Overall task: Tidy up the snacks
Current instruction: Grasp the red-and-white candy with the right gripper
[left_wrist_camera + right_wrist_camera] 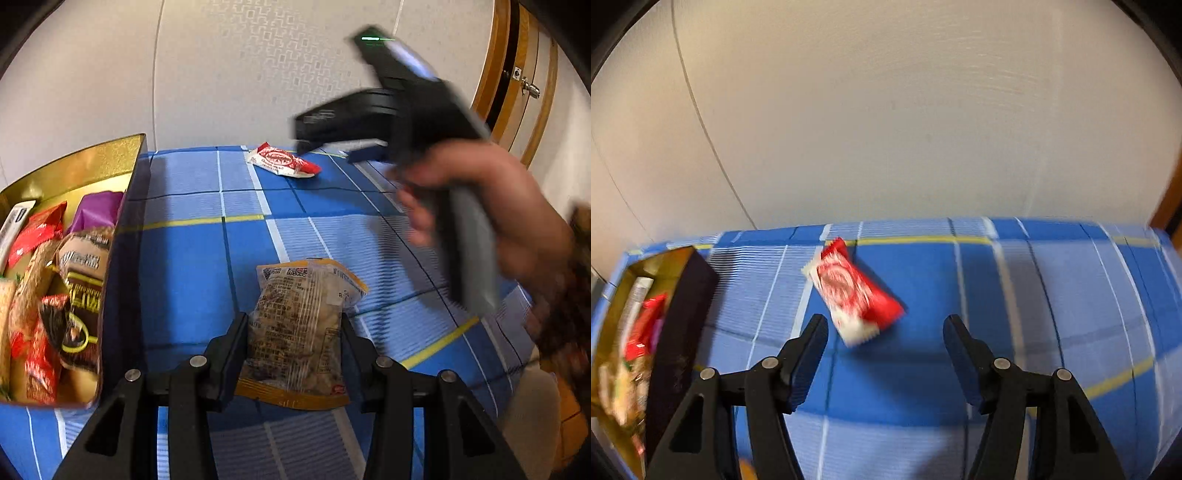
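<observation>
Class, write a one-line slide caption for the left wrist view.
Left gripper clamps a clear snack packet beside the gold box of snacks.

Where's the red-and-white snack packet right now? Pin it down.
The red-and-white packet lies flat on the blue plaid cloth near its far edge, right of the gold box, just ahead of the open right gripper.

Cloth [184, 258]: blue plaid, white and yellow lines, covering the bench.
Wall [240, 74]: pale, embossed pattern (blurred in the right wrist view), directly behind the bench.
Door [517, 85]: wood frame, metal knob, far right.
</observation>
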The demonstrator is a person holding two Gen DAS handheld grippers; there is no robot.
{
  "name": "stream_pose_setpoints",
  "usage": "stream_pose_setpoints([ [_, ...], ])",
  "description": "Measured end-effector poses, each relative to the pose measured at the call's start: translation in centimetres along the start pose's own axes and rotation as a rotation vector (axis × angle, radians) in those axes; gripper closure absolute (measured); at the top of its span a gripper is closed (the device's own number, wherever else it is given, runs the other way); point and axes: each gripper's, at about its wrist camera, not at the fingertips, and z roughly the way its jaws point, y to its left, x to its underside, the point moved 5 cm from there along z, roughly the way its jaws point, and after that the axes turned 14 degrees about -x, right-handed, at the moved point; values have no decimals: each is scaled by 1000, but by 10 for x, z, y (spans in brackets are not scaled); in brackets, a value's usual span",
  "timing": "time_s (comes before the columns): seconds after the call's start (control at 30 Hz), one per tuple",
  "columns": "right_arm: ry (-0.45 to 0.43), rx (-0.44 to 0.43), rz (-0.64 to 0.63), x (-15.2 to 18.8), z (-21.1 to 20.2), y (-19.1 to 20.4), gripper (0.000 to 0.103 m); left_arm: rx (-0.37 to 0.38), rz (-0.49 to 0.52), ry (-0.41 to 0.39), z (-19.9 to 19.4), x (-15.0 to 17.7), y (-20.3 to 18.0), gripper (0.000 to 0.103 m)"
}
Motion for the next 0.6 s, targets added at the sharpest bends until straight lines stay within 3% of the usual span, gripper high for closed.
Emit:
stream_pose_setpoints([
  [0.1,24,10,-67,-14,23,11,37,7,17,-1,-5,6,2,56],
  [0.23,136,0,-112,-21,57,21,39,13,16,-4,-10,11,7,56],
  [0.33,164,-9,-113,-16,64,19,60,16,10,-10,-13,14,12,56],
  [0.6,126,-17,-99,26,22,18,66,39,-1,-25,-22,22,17,56],
])
